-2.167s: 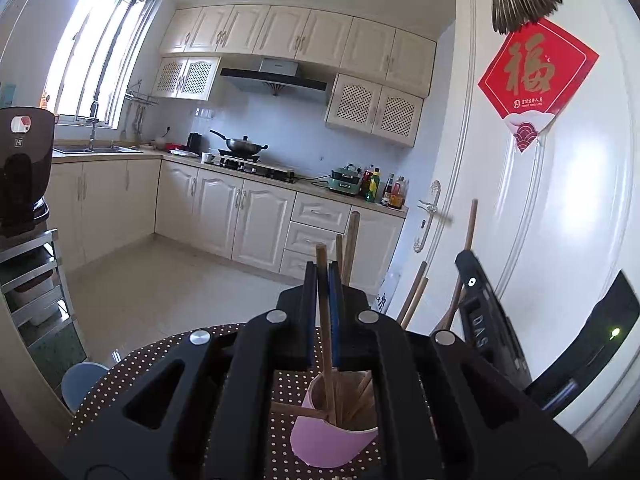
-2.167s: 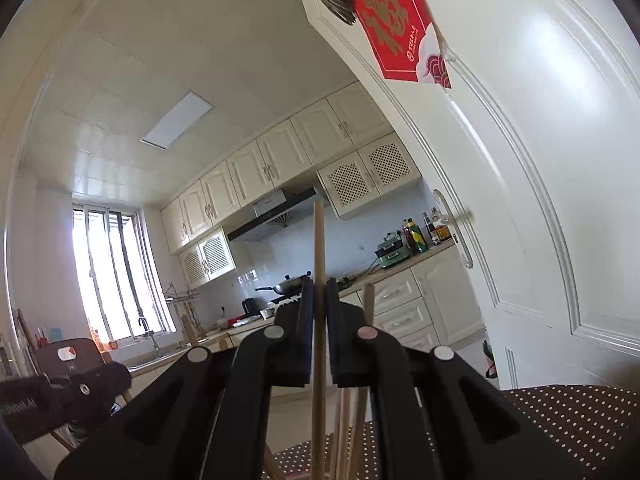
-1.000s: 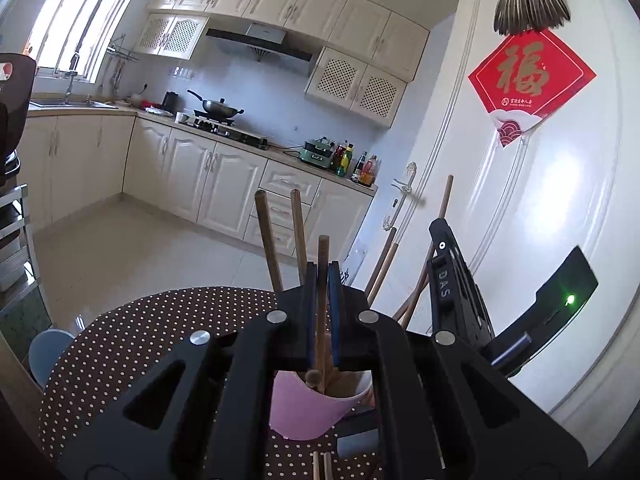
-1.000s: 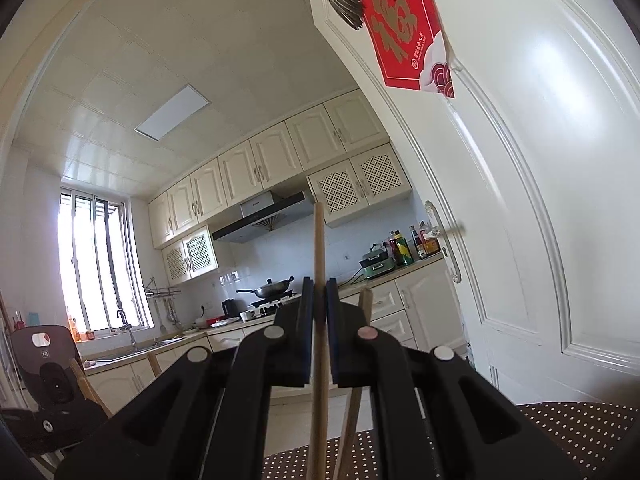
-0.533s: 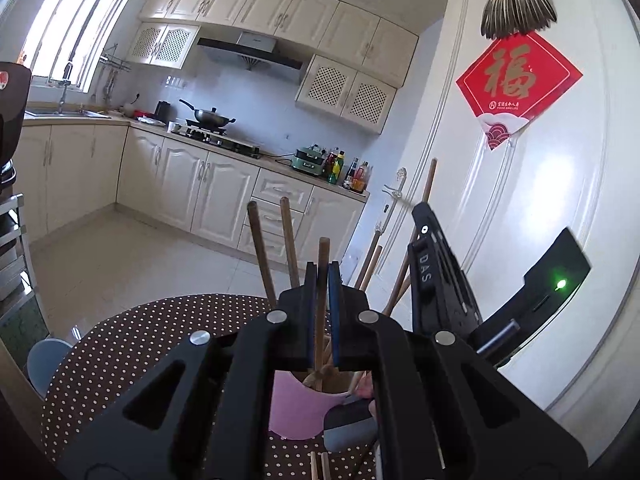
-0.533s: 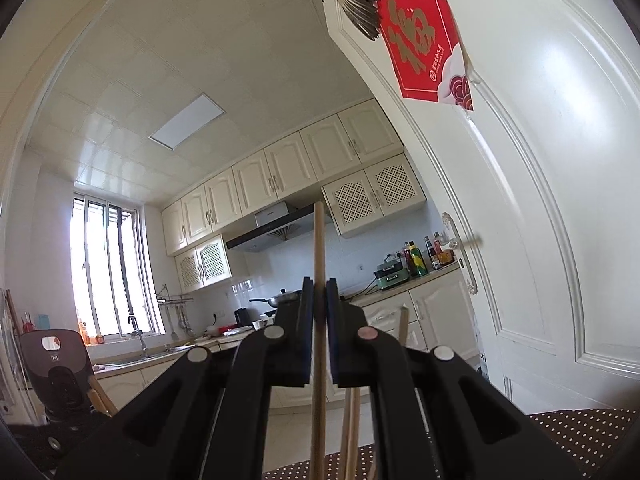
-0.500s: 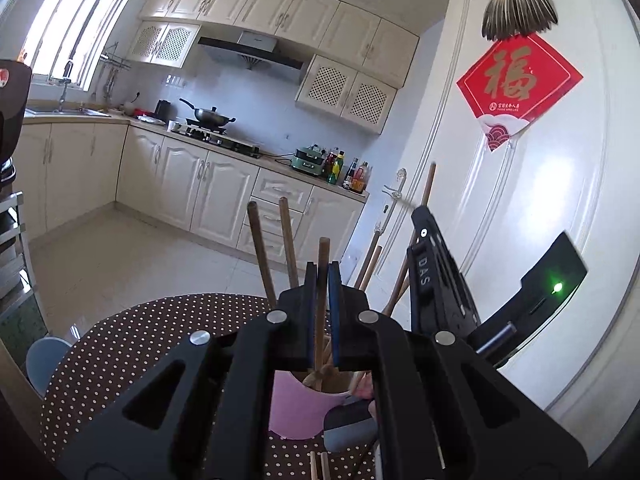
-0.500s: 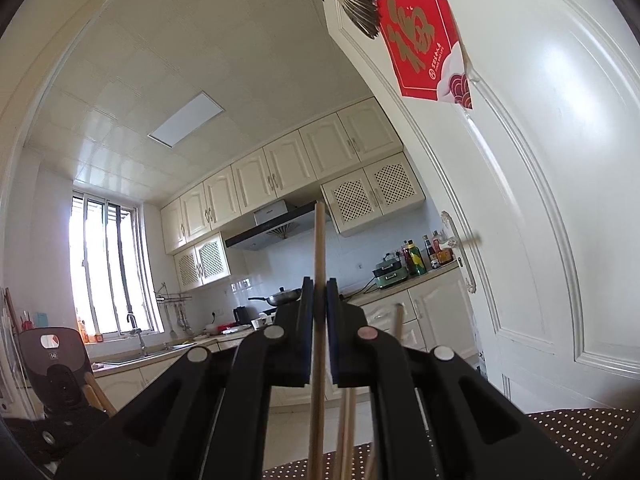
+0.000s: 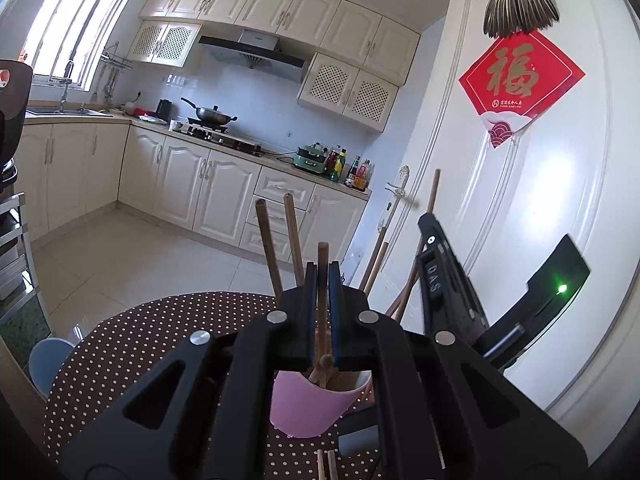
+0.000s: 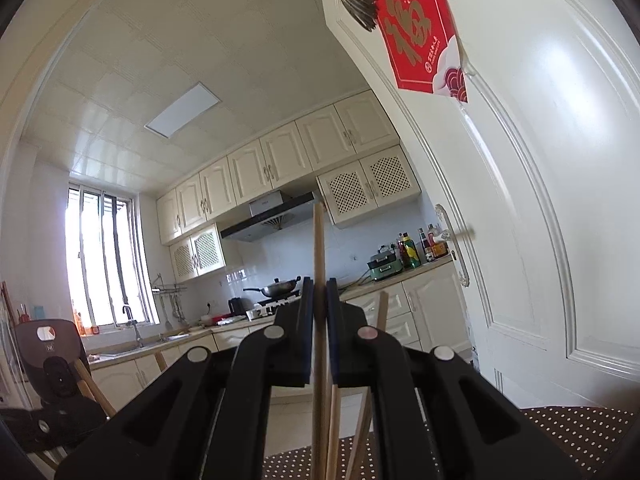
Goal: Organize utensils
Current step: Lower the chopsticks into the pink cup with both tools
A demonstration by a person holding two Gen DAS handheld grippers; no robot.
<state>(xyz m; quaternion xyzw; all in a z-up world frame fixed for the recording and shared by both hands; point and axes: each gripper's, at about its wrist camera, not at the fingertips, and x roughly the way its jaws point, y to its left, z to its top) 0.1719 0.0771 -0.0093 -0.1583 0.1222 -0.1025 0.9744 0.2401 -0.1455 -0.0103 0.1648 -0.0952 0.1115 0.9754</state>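
A pink cup (image 9: 308,408) stands on the brown dotted tablecloth (image 9: 132,352) and holds several wooden chopsticks (image 9: 266,244). My left gripper (image 9: 322,276) is shut on one dark chopstick (image 9: 322,256), held upright above the cup. My right gripper (image 10: 319,292) is shut on a pale chopstick (image 10: 319,240), upright; it also shows in the left wrist view (image 9: 434,276), right of the cup. More chopsticks (image 10: 382,312) stand behind it. The cup is hidden in the right wrist view.
Two loose chopstick ends (image 9: 326,464) lie on the cloth near the cup. A white door (image 9: 540,200) with a red paper sign (image 9: 520,80) stands close on the right. Kitchen cabinets (image 9: 192,188) lie beyond; a blue stool (image 9: 46,360) is beside the table on the left.
Both grippers stay shut on their chopsticks. The left view has drifted slightly since half a second ago; since 2.2 s ago the left gripper has risen and pulled back from the cup.
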